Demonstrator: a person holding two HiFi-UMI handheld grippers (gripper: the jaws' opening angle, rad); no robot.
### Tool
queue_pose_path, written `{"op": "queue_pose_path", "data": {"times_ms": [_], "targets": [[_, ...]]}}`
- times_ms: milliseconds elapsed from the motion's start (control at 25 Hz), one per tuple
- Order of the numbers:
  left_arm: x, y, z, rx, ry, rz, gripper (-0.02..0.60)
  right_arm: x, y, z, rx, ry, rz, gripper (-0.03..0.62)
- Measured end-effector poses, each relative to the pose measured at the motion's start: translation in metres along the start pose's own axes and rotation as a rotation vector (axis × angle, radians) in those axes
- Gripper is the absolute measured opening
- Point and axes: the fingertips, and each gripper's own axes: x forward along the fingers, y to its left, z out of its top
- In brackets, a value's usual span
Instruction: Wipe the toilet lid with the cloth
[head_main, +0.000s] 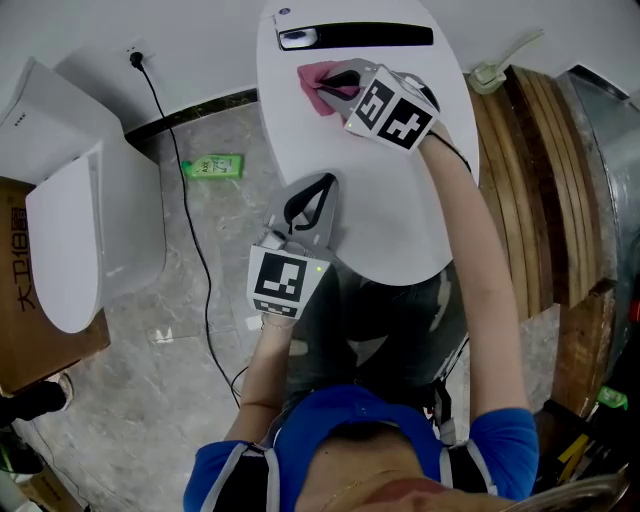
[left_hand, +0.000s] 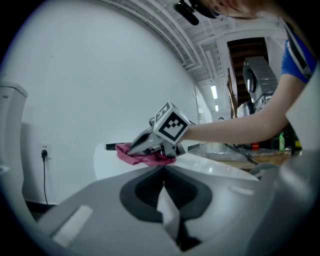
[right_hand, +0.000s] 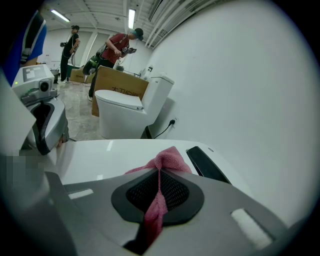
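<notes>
**Q:** Where is the cloth, and what holds it?

**A:** A pink cloth (head_main: 315, 88) lies on the closed white toilet lid (head_main: 400, 230). It is at the lid's far end, toward its left edge and just short of the black strip (head_main: 370, 36) by the hinge. The right gripper (head_main: 338, 84) pinches it, and a fold of pink runs up between the jaws.

**Q:** And the other gripper?

**A:** The left gripper (head_main: 316, 192) sits over the lid's near left edge, well apart from the cloth. Its jaws are pressed together on nothing.

**Q:** Which step does this look like?

**A:** Probably wiping, with the cloth pressed down at the far end. Most of the lid lies between the cloth and the near edge, so the next move likely calls for a steady drag toward that edge, keeping the cloth flat against the surface.

**Q:** How do things lie?

**A:** The lid's long axis runs from the near edge to the hinge. The cloth is bunched, and its pinched ridge points toward the hinge end.
</notes>
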Motion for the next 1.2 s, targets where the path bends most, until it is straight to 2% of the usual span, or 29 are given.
{"op": "queue_pose_path", "data": {"times_ms": [1200], "targets": [[0.000, 0.000, 0.000, 0.011, 0.007, 0.004, 0.003, 0.016, 0.014, 0.025, -0.061, -0.021, 0.039, 0.009]]}}
